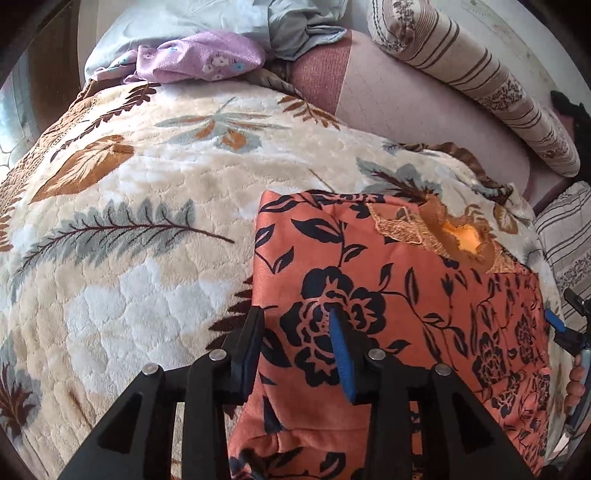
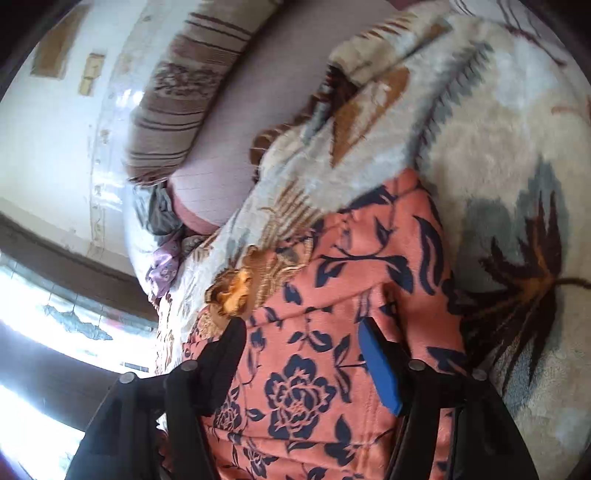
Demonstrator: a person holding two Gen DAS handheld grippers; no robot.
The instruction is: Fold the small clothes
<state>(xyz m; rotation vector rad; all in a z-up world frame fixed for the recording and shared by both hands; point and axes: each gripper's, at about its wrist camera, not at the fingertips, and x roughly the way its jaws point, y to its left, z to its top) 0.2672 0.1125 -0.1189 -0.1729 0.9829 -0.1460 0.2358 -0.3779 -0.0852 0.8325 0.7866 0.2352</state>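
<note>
An orange garment with a dark floral print (image 1: 391,295) lies partly folded on a cream leaf-patterned blanket (image 1: 129,236). Its lace-trimmed neckline (image 1: 454,232) faces the far side. My left gripper (image 1: 295,317) is open, its jaws spread over the garment's left edge, holding nothing. My right gripper (image 2: 301,328) is open above the same garment (image 2: 314,387), near the neckline (image 2: 236,288). The right gripper also shows at the right edge of the left wrist view (image 1: 565,328), with the person's hand.
A purple flowered cloth (image 1: 199,55) and a pale blue cloth (image 1: 295,29) lie at the far end of the bed. A striped bolster pillow (image 1: 480,81) lies along the right side on a pink sheet (image 1: 399,103). A bright window (image 2: 55,314) shows at left.
</note>
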